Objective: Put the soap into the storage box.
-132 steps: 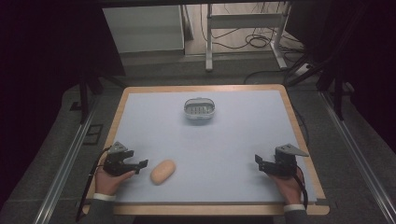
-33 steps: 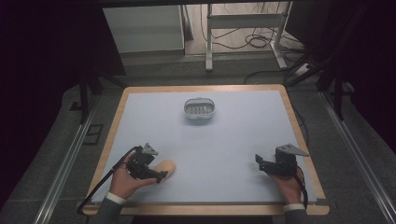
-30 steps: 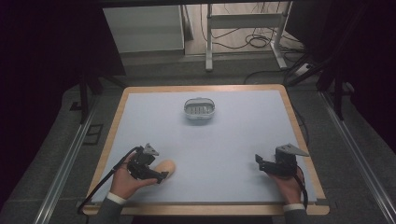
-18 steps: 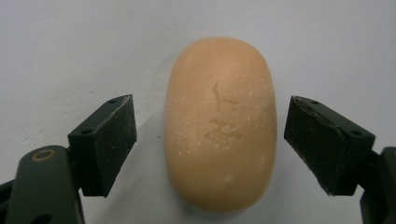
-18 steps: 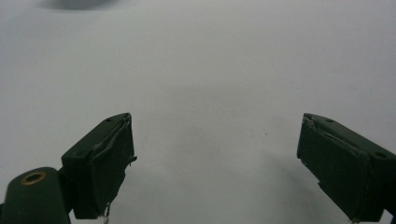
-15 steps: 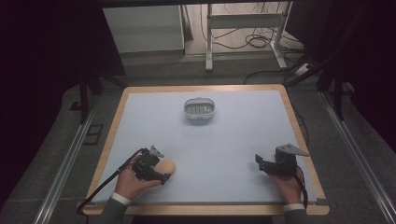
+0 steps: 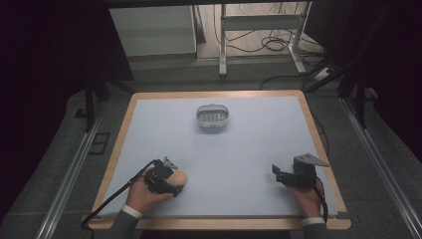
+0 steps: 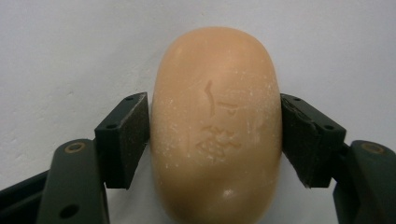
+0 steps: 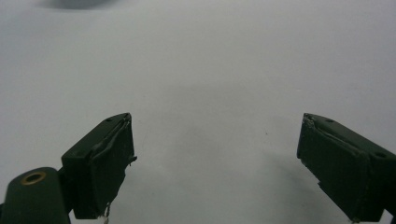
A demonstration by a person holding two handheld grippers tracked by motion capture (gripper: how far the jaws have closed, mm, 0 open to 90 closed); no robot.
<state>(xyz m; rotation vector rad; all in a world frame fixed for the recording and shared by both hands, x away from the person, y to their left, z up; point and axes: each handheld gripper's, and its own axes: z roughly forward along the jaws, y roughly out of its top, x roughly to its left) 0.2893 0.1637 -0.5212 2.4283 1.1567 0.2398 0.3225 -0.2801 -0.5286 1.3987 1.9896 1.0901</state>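
Observation:
A tan oval bar of soap (image 8: 215,126) with stamped marks lies on the pale table sheet, near the front left (image 7: 180,178). My left gripper (image 8: 215,135) has just been closing its jaws on the bar, and both pads now press its sides. In the high view that left gripper (image 7: 171,183) sits over the soap, held by a hand from the bottom left. My right gripper (image 9: 215,161) stands open over bare sheet with nothing between its jaws. It rests near the front right of the table (image 7: 278,174).
A small grey soap dish (image 7: 212,116) with a slotted bottom stands at the middle back of the table. The wooden table rim (image 7: 219,223) runs along the front edge. Cables and a metal stand lie on the floor beyond the table.
My left gripper has edged forward around the soap and closed its jaws on it. The right gripper has stayed where it was.

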